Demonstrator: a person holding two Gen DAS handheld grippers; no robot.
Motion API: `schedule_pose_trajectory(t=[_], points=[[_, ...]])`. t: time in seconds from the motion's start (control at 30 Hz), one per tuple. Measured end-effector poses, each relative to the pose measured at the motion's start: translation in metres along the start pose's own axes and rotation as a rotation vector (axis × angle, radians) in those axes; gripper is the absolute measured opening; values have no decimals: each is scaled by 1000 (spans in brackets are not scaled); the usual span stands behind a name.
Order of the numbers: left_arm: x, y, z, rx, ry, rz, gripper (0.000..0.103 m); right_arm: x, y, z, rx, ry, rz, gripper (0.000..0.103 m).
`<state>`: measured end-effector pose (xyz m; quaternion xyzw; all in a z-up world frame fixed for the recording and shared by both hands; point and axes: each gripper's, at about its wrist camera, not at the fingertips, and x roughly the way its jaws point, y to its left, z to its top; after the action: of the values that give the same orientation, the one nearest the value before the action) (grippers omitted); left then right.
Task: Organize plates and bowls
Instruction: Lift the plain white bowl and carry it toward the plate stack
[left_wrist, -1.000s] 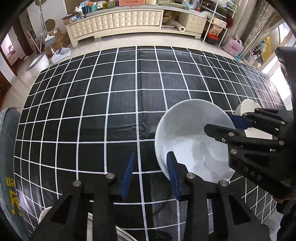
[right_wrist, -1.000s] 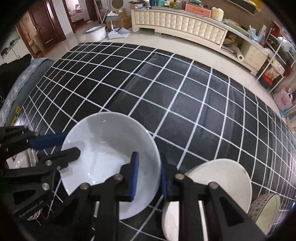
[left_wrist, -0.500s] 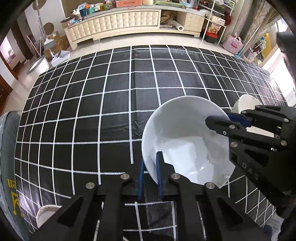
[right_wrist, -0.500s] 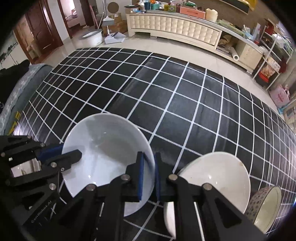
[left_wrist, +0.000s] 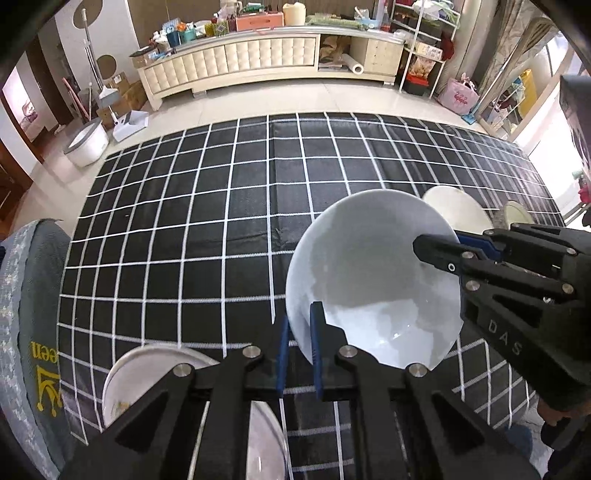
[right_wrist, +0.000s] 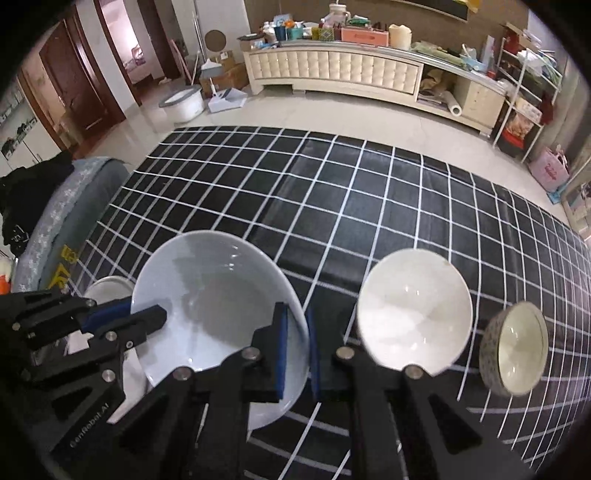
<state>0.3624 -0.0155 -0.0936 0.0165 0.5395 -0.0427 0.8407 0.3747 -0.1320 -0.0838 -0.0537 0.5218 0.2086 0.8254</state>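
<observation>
A large white bowl (left_wrist: 369, 273) hangs above the black checked cloth (left_wrist: 207, 221), held at two sides. My left gripper (left_wrist: 298, 332) is shut on its near rim, one pad inside and one outside. My right gripper (left_wrist: 448, 242) is shut on the rim at the right. In the right wrist view the same bowl (right_wrist: 214, 302) sits low and left, with my right gripper (right_wrist: 295, 332) clamped on its rim and my left gripper (right_wrist: 135, 314) gripping the left rim. A smaller white bowl (right_wrist: 413, 310) and a patterned bowl (right_wrist: 517, 347) rest on the cloth to the right.
A white plate (left_wrist: 147, 369) and a clear dish (left_wrist: 262, 435) lie under my left gripper near the front edge. A grey cushion (left_wrist: 29, 314) borders the cloth on the left. Beyond the cloth's far edge are bare floor and a long cream cabinet (left_wrist: 258, 59).
Both grippers closed on the large white bowl's rim, then rose with it. The cloth now looks farther away, and the plates and bowls around have come into view.
</observation>
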Motion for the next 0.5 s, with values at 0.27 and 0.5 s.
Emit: schedule_pose_trajectory(t=[0.27,0.5], points=[[-42,-1,-38,-16,-10,-5,9,-25,20,-34,23,-2,20,14],[-52,0,-77,-5,10,-7,9,-24,28,-71,75,28,35,14]])
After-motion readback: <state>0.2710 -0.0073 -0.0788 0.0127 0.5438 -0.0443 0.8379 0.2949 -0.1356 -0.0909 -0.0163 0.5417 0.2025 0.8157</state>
